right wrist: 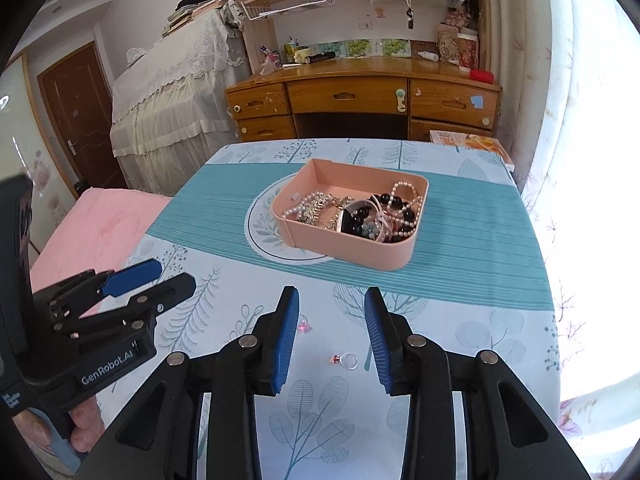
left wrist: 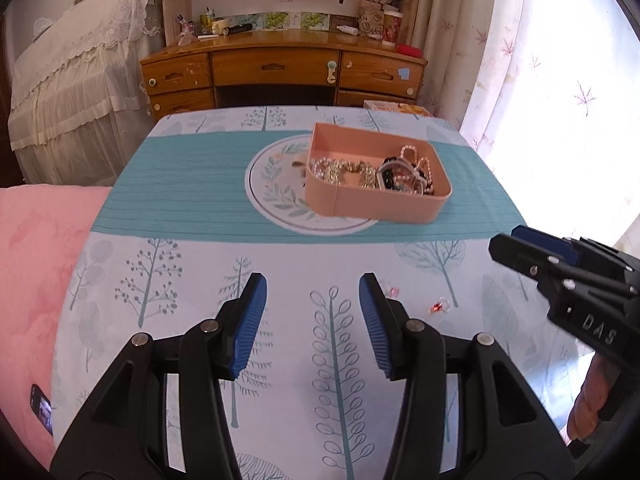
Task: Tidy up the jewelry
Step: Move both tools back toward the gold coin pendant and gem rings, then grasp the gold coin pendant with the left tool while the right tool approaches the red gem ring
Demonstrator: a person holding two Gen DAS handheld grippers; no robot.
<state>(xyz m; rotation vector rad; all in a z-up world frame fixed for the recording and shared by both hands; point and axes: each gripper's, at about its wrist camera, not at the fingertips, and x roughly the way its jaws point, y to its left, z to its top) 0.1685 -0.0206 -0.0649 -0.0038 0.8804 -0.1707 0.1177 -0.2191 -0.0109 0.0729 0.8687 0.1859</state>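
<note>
A pink box (left wrist: 376,204) (right wrist: 352,250) sits mid-table and holds pearl strands, gold chains and black bead bracelets (right wrist: 360,212). Two small rings lie loose on the cloth near me: a ring with a red stone (left wrist: 439,306) (right wrist: 346,360) and a pink one (left wrist: 393,290) (right wrist: 305,326). My left gripper (left wrist: 312,292) is open and empty, just left of the rings. My right gripper (right wrist: 331,308) is open and empty above the red-stone ring, which lies between its fingers. Each gripper shows in the other's view, the right (left wrist: 532,248) and the left (right wrist: 156,276).
The table (left wrist: 160,208) has a leaf-print cloth with a teal band. A pink bed (left wrist: 36,264) lies left. A wooden desk (left wrist: 280,68) stands behind the table, curtains (left wrist: 560,80) at the right, and a phone (left wrist: 42,408) lies at the table's lower left.
</note>
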